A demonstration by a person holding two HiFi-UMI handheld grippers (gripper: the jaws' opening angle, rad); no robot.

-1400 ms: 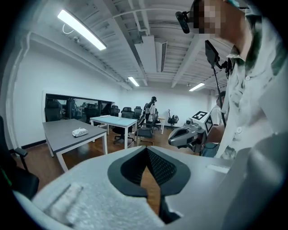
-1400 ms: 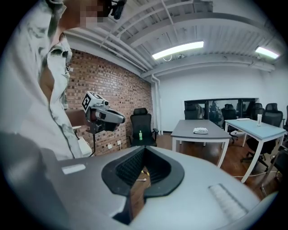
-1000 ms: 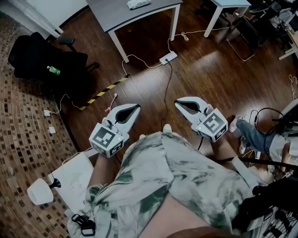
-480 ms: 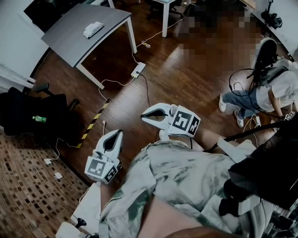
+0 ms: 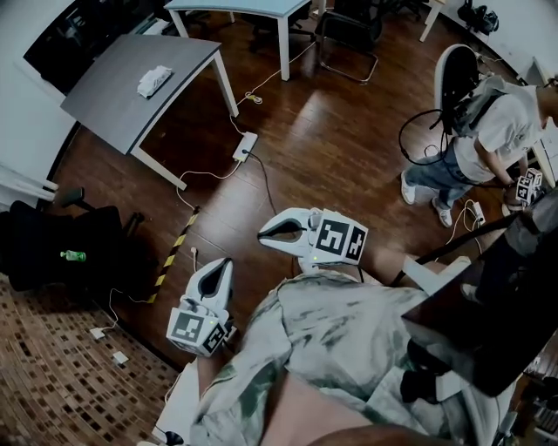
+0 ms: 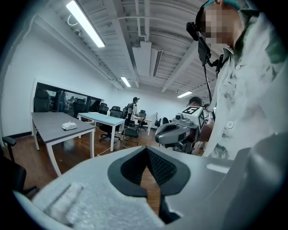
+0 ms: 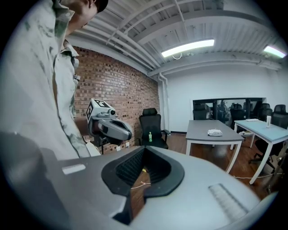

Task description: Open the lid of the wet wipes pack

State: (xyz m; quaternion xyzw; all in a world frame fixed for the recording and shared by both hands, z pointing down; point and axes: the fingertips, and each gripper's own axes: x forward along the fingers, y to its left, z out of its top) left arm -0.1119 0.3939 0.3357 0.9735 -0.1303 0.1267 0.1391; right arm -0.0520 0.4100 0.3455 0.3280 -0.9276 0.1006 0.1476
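The wet wipes pack (image 5: 154,80) is a small white packet lying on a grey table (image 5: 113,100) far off at the upper left; it also shows in the left gripper view (image 6: 68,126) and the right gripper view (image 7: 215,132). Both grippers hang over the wooden floor in front of my body, well away from that table. My left gripper (image 5: 227,261) points up the picture, jaws shut on nothing. My right gripper (image 5: 261,235) points left, also shut and empty. Each gripper view catches the other gripper: the right gripper (image 6: 177,132) and the left gripper (image 7: 110,126).
A black office chair (image 5: 52,248) with a green bottle (image 5: 74,255) stands at the left. A power strip (image 5: 245,145) with cables and yellow-black tape (image 5: 174,253) lie on the floor. A light blue table (image 5: 244,7) is behind. A seated person (image 5: 488,131) is at right.
The head view has swung, so the grey table sits at the upper left. My right gripper has turned to point left; my left gripper has dropped lower left. Both stay shut.
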